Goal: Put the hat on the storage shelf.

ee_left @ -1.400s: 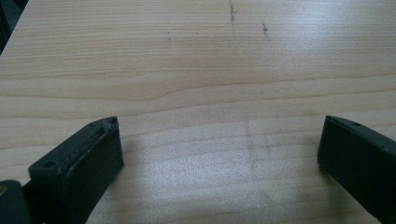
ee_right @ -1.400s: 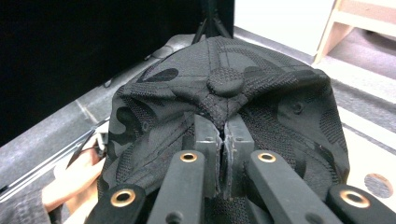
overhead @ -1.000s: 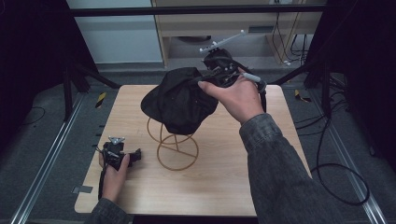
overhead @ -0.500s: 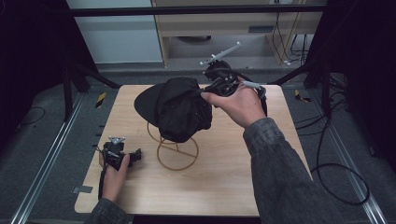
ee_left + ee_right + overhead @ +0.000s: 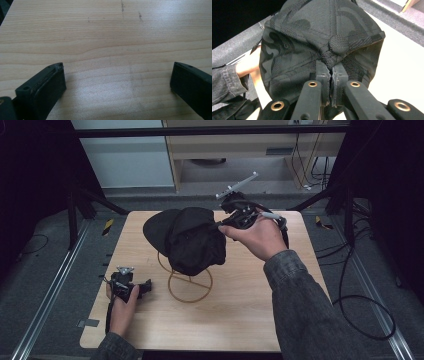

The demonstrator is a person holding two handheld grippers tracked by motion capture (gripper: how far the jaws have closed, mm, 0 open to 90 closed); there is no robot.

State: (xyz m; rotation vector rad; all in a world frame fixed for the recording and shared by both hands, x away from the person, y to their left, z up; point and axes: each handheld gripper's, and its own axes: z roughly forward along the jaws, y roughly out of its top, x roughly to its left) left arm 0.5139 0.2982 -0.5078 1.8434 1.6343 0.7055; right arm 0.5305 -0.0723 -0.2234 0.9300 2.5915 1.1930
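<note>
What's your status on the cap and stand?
Right gripper jaws shut on cap, over wire stand. Left gripper open, resting on table. Nothing in the way.

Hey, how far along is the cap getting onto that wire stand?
Done: the right hand-held gripper is shut on the crown fabric of the black cap, carrying it. In hand: the cap hangs over the wire stand, draped around its top. Left: seat it fully and let go. The left hand-held gripper rests open on the table.
</note>
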